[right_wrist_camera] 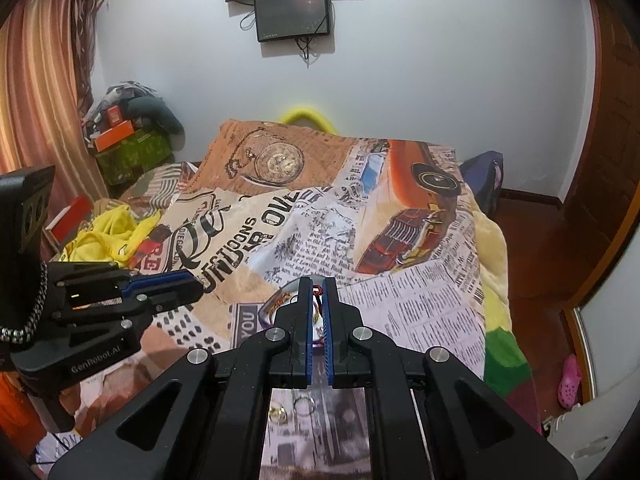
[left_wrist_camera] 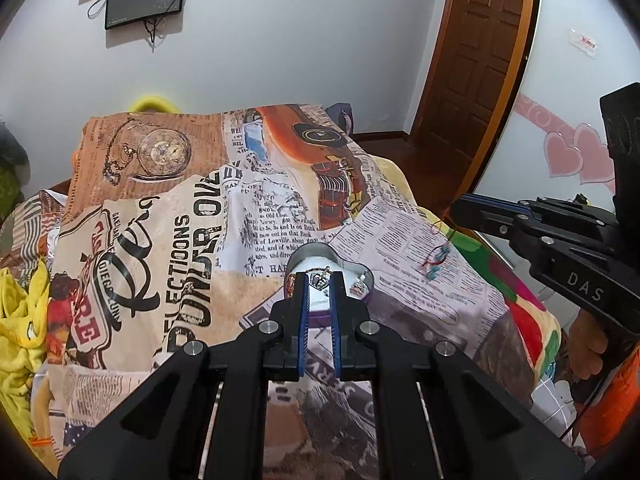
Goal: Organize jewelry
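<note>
A heart-shaped metal box [left_wrist_camera: 316, 250] with a white inside lies open on the printed bedspread. My left gripper [left_wrist_camera: 320, 280] hovers over it, shut on a small silver crown-shaped ring [left_wrist_camera: 319, 279] pinched between the blue pads. My right gripper [right_wrist_camera: 317, 292] is shut on a red cord bracelet [right_wrist_camera: 317, 290]. In the left wrist view the right gripper [left_wrist_camera: 454, 210] holds that bracelet [left_wrist_camera: 436, 258] dangling above the cloth, right of the box. The right wrist view shows the box [right_wrist_camera: 276, 304] partly hidden behind my fingers and the left gripper [right_wrist_camera: 200, 286] to its left.
A gold ring [right_wrist_camera: 278, 414] and a silver ring [right_wrist_camera: 303, 404] lie on the bedspread [right_wrist_camera: 420, 312] below my right gripper. Yellow cloth [right_wrist_camera: 104, 232] sits at the bed's left side. Beyond the bed are a wall with screens [right_wrist_camera: 294, 14] and a wooden door [left_wrist_camera: 476, 60].
</note>
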The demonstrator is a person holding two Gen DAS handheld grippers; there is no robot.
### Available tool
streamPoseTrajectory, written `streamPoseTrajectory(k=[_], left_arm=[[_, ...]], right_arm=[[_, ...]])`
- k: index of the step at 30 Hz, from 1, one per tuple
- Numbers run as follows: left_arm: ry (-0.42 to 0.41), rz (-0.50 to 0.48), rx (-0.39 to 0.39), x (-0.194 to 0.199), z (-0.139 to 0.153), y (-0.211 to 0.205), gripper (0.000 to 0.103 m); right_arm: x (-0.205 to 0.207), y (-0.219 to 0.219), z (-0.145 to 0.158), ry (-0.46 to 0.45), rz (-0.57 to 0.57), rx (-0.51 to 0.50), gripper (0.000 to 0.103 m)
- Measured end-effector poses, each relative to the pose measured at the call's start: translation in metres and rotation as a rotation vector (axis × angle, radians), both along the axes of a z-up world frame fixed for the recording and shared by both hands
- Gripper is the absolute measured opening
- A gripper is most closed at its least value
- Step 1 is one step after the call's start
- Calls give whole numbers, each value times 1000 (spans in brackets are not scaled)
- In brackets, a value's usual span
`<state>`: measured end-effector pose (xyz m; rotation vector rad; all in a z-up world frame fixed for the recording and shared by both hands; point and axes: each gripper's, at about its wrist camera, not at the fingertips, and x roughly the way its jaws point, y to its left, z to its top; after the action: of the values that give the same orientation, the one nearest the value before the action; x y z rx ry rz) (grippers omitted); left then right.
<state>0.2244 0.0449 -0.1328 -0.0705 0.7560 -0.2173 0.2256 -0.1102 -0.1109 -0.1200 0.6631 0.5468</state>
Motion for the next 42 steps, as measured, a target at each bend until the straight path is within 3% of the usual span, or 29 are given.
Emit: streamPoseTrajectory(k=[20,30,42], left_arm=[[93,-3,-2,58,-50,-2,8],[141,-24,5,71,-71,-8,8],[155,7,-3,69,-70,-1,8]], right_arm=[[54,35,-41,102,47,-43,4],[67,41,-75,203,80,-91,4],[67,43,-94,250,97,-180,5]])
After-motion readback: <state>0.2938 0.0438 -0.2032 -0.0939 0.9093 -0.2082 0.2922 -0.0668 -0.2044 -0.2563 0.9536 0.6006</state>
